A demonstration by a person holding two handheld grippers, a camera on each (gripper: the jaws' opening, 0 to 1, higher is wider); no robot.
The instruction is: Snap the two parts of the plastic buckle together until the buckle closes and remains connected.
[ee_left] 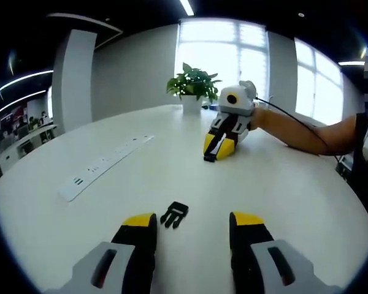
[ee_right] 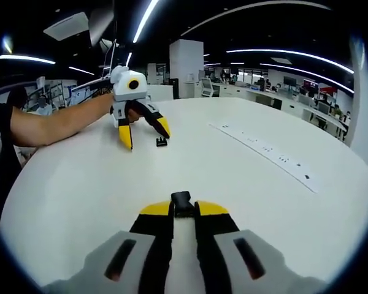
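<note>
A black pronged buckle part point(ee_left: 175, 214) lies on the white table point(ee_left: 294, 196), just ahead of my left gripper point(ee_left: 194, 220), whose yellow-tipped jaws stand open on either side of it without touching. Farther back, my right gripper point(ee_left: 216, 150) points down at the table, shut on the other black buckle part point(ee_left: 210, 158). In the right gripper view that part point(ee_right: 182, 201) sticks out from between the shut jaws of my right gripper point(ee_right: 183, 211). Across the table the left gripper point(ee_right: 146, 138) stands open over the pronged part point(ee_right: 161, 142).
A long white power strip point(ee_left: 104, 164) point(ee_right: 264, 150) lies flat on the table to one side. A potted plant point(ee_left: 193, 86) stands at the far edge near the windows. A person's forearm point(ee_left: 306, 131) point(ee_right: 55, 125) rests on the table behind each gripper.
</note>
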